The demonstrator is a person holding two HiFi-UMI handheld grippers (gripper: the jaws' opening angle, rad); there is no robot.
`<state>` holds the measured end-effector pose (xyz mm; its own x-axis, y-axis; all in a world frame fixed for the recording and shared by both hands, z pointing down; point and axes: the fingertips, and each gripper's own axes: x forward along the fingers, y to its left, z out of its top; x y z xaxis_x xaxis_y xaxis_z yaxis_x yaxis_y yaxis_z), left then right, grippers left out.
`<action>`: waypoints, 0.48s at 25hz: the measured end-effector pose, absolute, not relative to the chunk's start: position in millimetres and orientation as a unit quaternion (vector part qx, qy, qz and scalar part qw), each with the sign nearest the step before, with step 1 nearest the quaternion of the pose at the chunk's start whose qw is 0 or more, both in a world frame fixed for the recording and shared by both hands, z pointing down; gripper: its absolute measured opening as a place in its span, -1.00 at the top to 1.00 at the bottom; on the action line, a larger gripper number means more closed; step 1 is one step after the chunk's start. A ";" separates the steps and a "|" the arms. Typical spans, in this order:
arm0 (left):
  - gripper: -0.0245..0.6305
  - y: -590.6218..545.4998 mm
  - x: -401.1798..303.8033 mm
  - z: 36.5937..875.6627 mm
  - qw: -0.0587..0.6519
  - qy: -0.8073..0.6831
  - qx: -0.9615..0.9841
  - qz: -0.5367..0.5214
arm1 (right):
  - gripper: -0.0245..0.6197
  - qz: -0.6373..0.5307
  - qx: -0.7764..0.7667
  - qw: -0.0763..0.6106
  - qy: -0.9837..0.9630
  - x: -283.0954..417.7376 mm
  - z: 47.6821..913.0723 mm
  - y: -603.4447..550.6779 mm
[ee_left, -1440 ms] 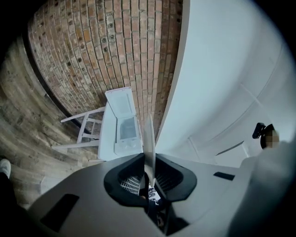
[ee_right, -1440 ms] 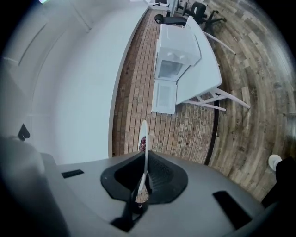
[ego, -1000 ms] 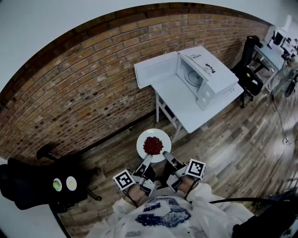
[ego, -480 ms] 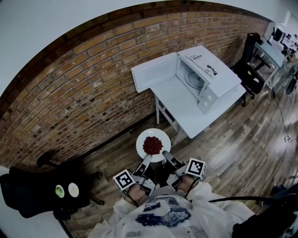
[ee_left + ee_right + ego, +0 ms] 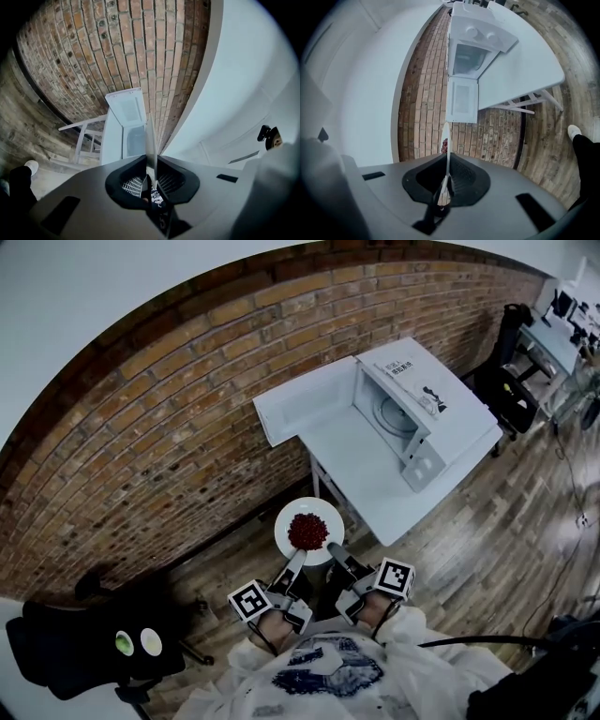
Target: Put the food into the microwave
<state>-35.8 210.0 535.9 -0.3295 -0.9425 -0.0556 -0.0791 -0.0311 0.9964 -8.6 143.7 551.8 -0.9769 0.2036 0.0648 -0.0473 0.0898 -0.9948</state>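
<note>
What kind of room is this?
Probably an office or workroom, not a kitchen. There is a brick wall, a wood floor, a microwave standing alone on a white table, and desks in the far corner.

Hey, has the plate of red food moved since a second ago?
Yes. The plate has moved toward the white table holding the open microwave; the gap to the table's near edge has narrowed.

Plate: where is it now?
The plate sits mid head view, clamped at its near rim by the left gripper and right gripper, over the floor, short of the table.
</note>
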 end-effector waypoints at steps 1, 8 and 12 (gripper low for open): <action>0.76 201.7 -43.8 535.5 0.381 -0.583 0.438 -0.569 | 0.84 0.674 -0.052 0.092 -0.731 -16.4 551.5 135.9; 0.76 135.9 -86.5 537.1 0.408 -0.571 0.449 -0.554 | 0.84 0.688 -0.027 0.072 -0.721 -55.8 552.6 73.9; 0.76 94.1 -108.5 541.3 0.423 -0.568 0.458 -0.538 | 0.84 0.695 -0.007 0.064 -0.716 -73.5 558.1 32.8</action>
<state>-108.5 94.1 541.3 -0.2225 -0.9749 -0.0114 -0.0642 0.0030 0.9979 -73.5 32.8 558.1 -0.9918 0.0983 0.0822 -0.0792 0.0344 -0.9963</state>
